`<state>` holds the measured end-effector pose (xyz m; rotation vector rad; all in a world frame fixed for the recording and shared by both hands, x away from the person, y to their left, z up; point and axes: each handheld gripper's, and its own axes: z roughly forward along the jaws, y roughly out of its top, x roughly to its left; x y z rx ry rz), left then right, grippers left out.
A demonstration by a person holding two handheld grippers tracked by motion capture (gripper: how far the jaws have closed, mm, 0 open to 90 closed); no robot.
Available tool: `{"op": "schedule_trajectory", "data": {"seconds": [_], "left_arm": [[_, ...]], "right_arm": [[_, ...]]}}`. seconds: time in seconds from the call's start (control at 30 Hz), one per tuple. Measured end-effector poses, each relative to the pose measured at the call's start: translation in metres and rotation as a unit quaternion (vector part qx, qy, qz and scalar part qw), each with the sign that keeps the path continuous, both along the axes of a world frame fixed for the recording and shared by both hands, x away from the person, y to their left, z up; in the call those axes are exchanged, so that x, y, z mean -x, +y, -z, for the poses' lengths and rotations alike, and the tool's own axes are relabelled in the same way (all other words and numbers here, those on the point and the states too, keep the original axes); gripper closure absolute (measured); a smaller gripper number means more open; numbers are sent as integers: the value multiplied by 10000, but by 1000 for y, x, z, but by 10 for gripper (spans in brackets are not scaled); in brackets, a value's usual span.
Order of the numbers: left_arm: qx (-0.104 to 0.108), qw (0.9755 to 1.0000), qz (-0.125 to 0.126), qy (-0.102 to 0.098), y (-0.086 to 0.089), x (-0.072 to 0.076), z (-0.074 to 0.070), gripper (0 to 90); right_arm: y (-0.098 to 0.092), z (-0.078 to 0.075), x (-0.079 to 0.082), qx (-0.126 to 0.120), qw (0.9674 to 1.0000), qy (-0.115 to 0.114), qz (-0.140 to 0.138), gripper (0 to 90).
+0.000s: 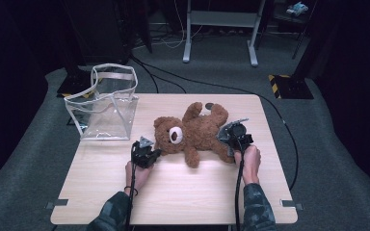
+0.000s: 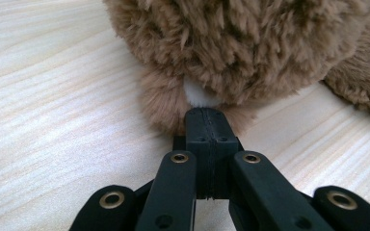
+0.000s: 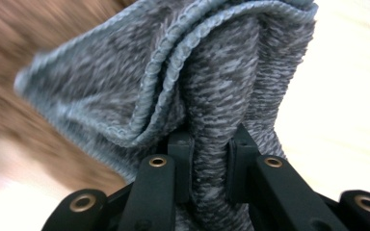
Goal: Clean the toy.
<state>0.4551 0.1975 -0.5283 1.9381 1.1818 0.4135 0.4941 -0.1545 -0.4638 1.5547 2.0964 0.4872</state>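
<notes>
On the wooden surface (image 1: 183,187) the teddy bear (image 1: 192,131) lies on its back, head toward our left gripper (image 1: 147,153). Its fingers (image 2: 207,126) are fully closed, apparently pinching a white tag or bit of fur at the bear's head, probably to steady it. Our right gripper (image 1: 233,134) clamps a bunched grey knitted cloth (image 3: 183,82) beside the bear's leg, perhaps clothing for it. What exactly the left pinches is unclear. A clear bag (image 1: 103,103) stands nearby.
</notes>
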Motion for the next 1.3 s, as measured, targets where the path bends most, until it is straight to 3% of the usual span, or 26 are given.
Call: {"op": "schedule_trajectory", "data": {"seconds": [0.03, 0.13, 0.3, 0.37, 0.4, 0.43, 0.47, 0.5, 0.53, 0.6, 0.63, 0.77, 0.87, 0.93, 1.0, 1.2, 1.3], "left_arm": [[-4, 10000, 4, -1, 0, 0, 0, 898], [27, 10000, -12, 22, 0, 0, 0, 898], [21, 10000, -39, 23, 0, 0, 0, 894], [7, 10000, -4, -3, 1, 0, 0, 814], [7, 10000, -4, -3, 1, 0, 0, 747], [8, 10000, -6, -31, 1, 0, 0, 747], [-35, 10000, -2, -53, 0, 1, -1, 619], [-60, 9999, 56, -72, -1, 1, -1, 619], [-165, 9998, -8, -74, -3, 2, -1, 484], [-179, 9998, -13, -41, -2, 2, -2, 431], [-136, 9999, -56, 17, -3, 4, -3, 326], [-130, 9998, -80, -126, -7, 15, -16, 308], [-92, 9996, 43, -265, -22, 26, -28, 259], [-97, 9995, 85, -284, -28, 28, -30, 248], [-35, 9994, 227, -241, -45, 33, -31, 215], [-20, 9990, 394, -222, -74, 38, -29, 196], [-137, 9984, 511, -181, -89, 39, -27, 193]], "right_arm": [[-3, 3, 1, 56, 9999, 138, 6, 771], [-10, 14, 7, -11, 9998, 197, 25, 770], [-11, 12, 24, -75, 9999, 56, -93, 767], [-15, 8, 30, -132, 9997, -169, -71, 763], [-15, 8, 30, -132, 9997, -169, -71, 763], [-18, 6, 32, -201, 9994, -265, -3, 763], [-25, 2, 37, -404, 9982, -430, 64, 763], [-25, 2, 37, -404, 9982, -430, 64, 763], [-32, -2, 41, -556, 9969, -539, 116, 763], [-35, -3, 43, -613, 9965, -558, 126, 762], [-42, -6, 48, -684, 9955, -622, 193, 762], [-49, -10, 54, -737, 9946, -700, 224, 761], [-54, -12, 60, -743, 9942, -736, 267, 761], [-55, -12, 61, -742, 9941, -761, 233, 761], [-55, -12, 64, -743, 9938, -794, 231, 761], [-55, -10, 68, -751, 9937, -801, 223, 761], [-55, -10, 69, -772, 9934, -813, 254, 761]]}}
